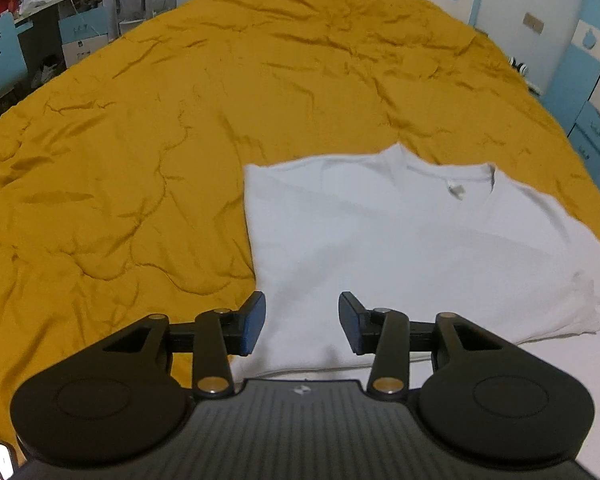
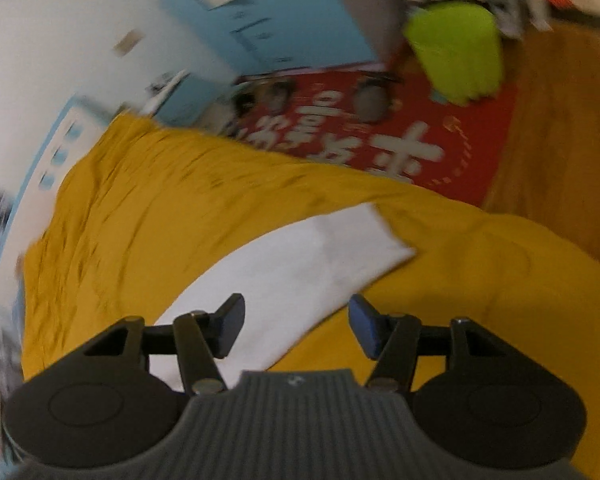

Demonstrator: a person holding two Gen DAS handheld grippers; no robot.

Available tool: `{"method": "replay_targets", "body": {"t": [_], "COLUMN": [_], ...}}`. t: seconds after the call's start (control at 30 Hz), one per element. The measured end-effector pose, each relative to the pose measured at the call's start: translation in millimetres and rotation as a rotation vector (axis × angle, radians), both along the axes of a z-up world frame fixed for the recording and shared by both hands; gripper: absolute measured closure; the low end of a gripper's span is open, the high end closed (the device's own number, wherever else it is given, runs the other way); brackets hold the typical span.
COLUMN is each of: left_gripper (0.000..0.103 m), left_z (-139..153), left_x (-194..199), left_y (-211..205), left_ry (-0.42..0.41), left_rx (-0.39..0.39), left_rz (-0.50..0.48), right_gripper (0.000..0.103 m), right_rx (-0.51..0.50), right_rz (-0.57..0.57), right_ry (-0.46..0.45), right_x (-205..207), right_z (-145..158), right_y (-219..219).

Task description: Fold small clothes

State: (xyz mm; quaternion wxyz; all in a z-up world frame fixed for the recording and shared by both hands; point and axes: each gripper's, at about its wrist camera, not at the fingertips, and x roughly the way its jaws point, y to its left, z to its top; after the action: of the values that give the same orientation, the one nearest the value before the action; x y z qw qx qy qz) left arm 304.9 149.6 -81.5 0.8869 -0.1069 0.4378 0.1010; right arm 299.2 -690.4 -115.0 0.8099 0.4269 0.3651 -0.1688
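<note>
A white T-shirt (image 1: 400,232) lies flat on the mustard-yellow bedspread (image 1: 140,120), its neck opening and label toward the far right. One side is folded in, giving a straight left edge. My left gripper (image 1: 302,324) hovers over the shirt's near left part, open, with nothing between its pads. In the blurred right wrist view the white T-shirt (image 2: 300,268) shows as a slanted white strip on the bedspread (image 2: 160,208). My right gripper (image 2: 296,328) hangs above its near end, open and empty.
Blue-and-white furniture (image 1: 580,80) and a wall stand beyond the bed's far right edge. Cluttered shelves (image 1: 40,8) are at the far left. Beside the bed lie a red printed mat (image 2: 380,128), a lime-green bin (image 2: 456,48) and a wooden floor (image 2: 560,140).
</note>
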Motion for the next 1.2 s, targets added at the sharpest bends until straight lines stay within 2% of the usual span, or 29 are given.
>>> {"method": "replay_targets", "body": {"t": [0.1, 0.17, 0.27, 0.3, 0.33, 0.37, 0.43, 0.6, 0.8, 0.97, 1.1, 1.2], "left_gripper": [0.053, 0.053, 0.053, 0.053, 0.053, 0.053, 0.053, 0.053, 0.053, 0.053, 0.053, 0.053], "left_z": [-4.6, -5.4, -5.1, -4.5, -3.5, -2.3, 0.6, 8.5, 22.2, 34.1, 42.5, 47.2], "left_x": [2.2, 4.2, 7.2, 7.7, 8.7, 8.6, 8.5, 6.6, -2.7, -8.9, -16.8, -23.5], "left_y": [-8.3, -15.3, -19.8, -20.7, -21.4, -23.0, -26.1, -19.3, -5.2, 9.7, 24.9, 38.1], "left_ry": [0.023, 0.038, 0.050, 0.051, 0.051, 0.050, 0.045, 0.018, -0.042, -0.080, -0.118, -0.140], "left_rx": [0.015, 0.046, 0.068, 0.068, 0.070, 0.076, 0.095, 0.097, 0.070, 0.037, 0.006, -0.006], "left_rz": [-0.028, -0.052, -0.055, -0.057, -0.065, -0.075, -0.102, -0.107, -0.099, -0.073, -0.063, -0.048], "right_gripper": [0.048, 0.052, 0.067, 0.076, 0.090, 0.096, 0.100, 0.101, 0.101, 0.101, 0.101, 0.101], "right_rx": [0.032, 0.060, 0.091, 0.097, 0.098, 0.083, 0.017, -0.144, -0.272, -0.331, -0.355, -0.374], "right_rz": [-0.048, -0.069, -0.096, -0.102, -0.105, -0.101, -0.063, 0.069, 0.244, 0.423, 0.563, 0.668], "right_ry": [0.034, 0.044, 0.023, 0.011, 0.000, -0.007, -0.023, -0.105, -0.285, -0.438, -0.519, -0.552], "right_x": [8.6, 14.2, 22.2, 23.7, 24.9, 27.4, 32.3, 46.0, 76.9, 109.2, 125.8, 133.7], "right_z": [-26.8, -42.9, -56.7, -58.7, -58.3, -55.0, -40.2, 36.2, 168.7, 275.7, 324.5, 340.9], "right_y": [-16.6, -25.0, -35.0, -37.0, -38.1, -37.4, -30.5, 5.4, 95.5, 210.7, 312.5, 392.0]}}
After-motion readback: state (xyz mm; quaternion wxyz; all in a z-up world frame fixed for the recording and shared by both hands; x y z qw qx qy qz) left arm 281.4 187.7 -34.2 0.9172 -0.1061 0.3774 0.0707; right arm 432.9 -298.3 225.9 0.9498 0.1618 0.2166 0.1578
